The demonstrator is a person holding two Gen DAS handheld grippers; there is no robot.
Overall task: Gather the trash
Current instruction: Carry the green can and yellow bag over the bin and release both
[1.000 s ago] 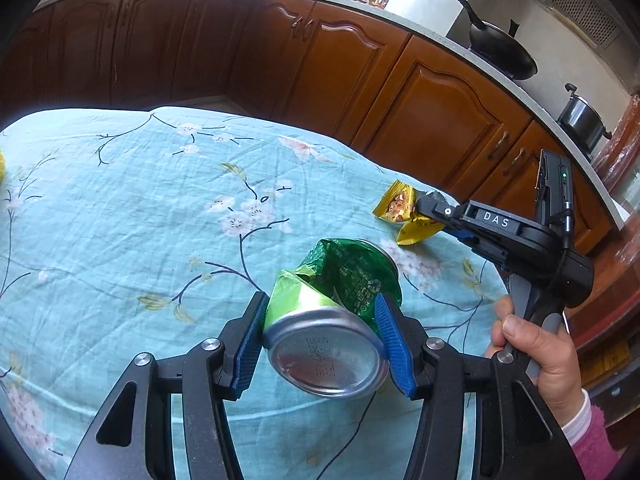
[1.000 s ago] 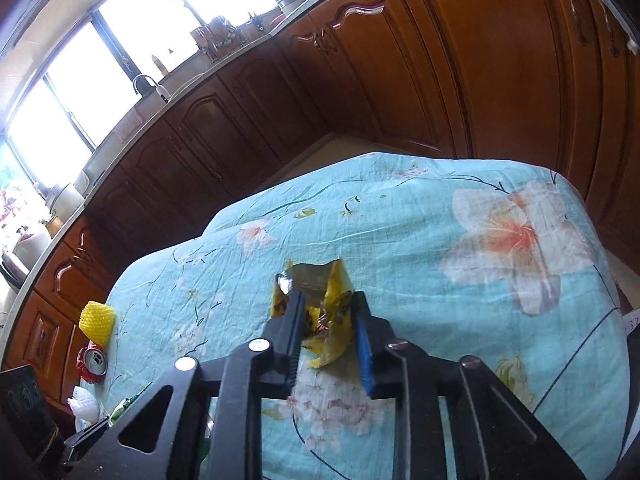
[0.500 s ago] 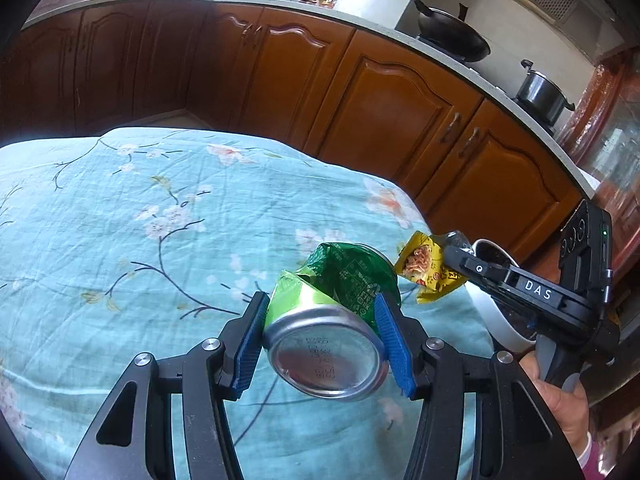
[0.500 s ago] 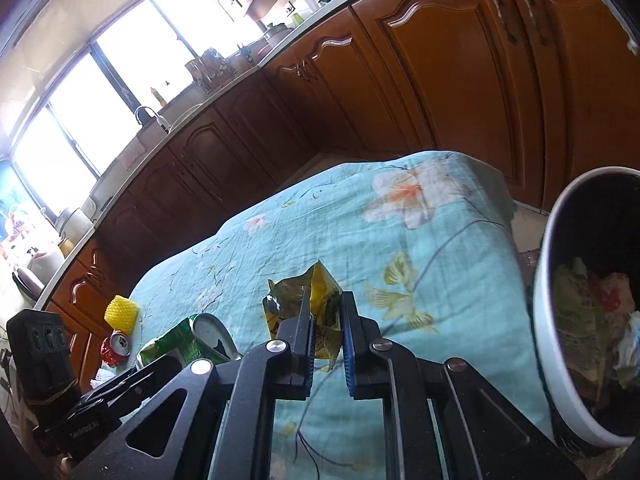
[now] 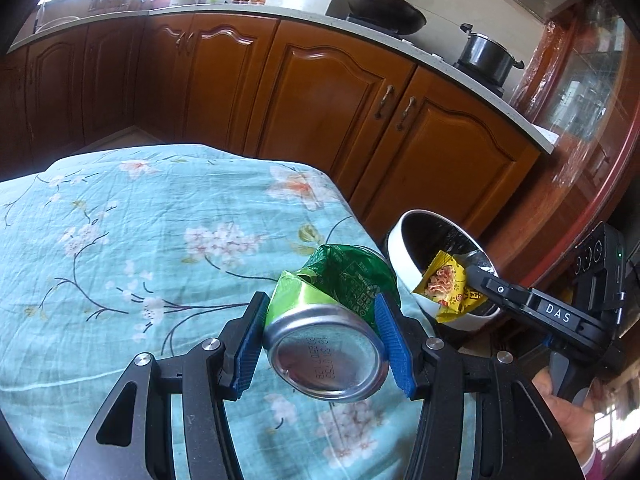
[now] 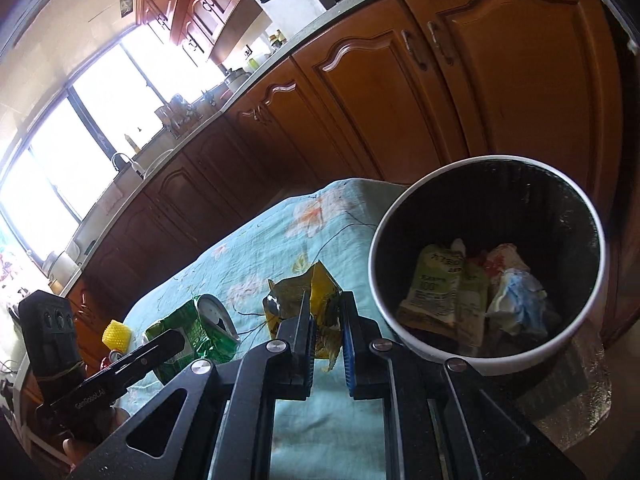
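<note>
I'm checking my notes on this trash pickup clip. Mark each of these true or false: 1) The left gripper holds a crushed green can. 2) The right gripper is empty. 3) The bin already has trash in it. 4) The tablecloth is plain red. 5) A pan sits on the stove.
1) True: the left gripper is clamped on the crushed green can.
2) False: the right gripper pinches a yellow snack wrapper.
3) True: the bin holds several wrappers and crumpled paper.
4) False: the tablecloth is light blue with a flower print.
5) True: a black pan sits on the stove.
</note>
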